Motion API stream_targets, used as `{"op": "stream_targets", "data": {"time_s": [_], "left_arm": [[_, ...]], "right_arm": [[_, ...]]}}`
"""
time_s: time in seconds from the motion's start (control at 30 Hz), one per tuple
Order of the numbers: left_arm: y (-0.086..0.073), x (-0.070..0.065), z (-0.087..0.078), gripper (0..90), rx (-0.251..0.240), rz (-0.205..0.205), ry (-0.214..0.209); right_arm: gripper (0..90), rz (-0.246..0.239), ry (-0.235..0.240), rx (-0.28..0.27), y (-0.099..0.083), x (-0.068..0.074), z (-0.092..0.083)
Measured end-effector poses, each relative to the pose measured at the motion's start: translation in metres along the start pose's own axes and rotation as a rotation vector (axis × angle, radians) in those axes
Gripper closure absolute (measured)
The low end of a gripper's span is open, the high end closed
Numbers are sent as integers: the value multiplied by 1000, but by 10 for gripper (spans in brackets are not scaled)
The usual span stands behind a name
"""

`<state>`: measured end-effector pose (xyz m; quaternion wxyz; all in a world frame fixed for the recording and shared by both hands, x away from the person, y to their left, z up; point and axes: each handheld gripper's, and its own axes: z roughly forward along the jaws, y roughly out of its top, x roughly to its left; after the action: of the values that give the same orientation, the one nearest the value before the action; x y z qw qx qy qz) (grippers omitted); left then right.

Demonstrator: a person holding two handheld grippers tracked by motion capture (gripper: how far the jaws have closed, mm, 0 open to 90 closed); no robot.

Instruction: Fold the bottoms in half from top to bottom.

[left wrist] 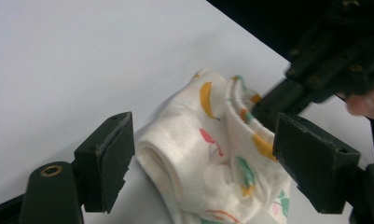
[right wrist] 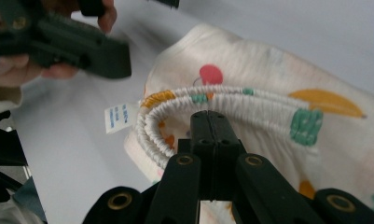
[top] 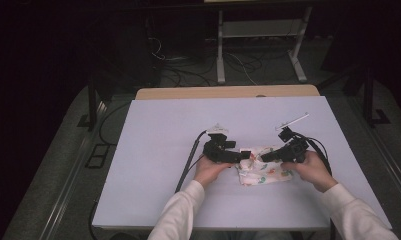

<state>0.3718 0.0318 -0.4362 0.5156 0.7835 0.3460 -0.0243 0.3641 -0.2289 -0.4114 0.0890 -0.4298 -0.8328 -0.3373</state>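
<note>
A small white garment (top: pixel 262 170) printed with orange, red and green shapes is seen folded into a soft bundle on the pale worktop (top: pixel 158 150), near the front edge. Its ribbed elastic band (right wrist: pixel 184 100), marked with orange and green patches, is curved along the top of the bundle, and a small white label (right wrist: pixel 117 116) is shown sticking out beside it.
</note>
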Motion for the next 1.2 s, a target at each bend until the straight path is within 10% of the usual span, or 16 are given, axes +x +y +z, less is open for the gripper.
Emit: {"op": "stream_targets", "data": {"time_s": [0.87, 1.2], "left_arm": [[2, 2, 1, 152, -5, -4, 14], [3, 3, 0, 75, 5, 4, 35]], "right_arm": [[887, -33, -73, 3, -68, 28, 8], [804, -20, -21, -19, -79, 34, -7]]}}
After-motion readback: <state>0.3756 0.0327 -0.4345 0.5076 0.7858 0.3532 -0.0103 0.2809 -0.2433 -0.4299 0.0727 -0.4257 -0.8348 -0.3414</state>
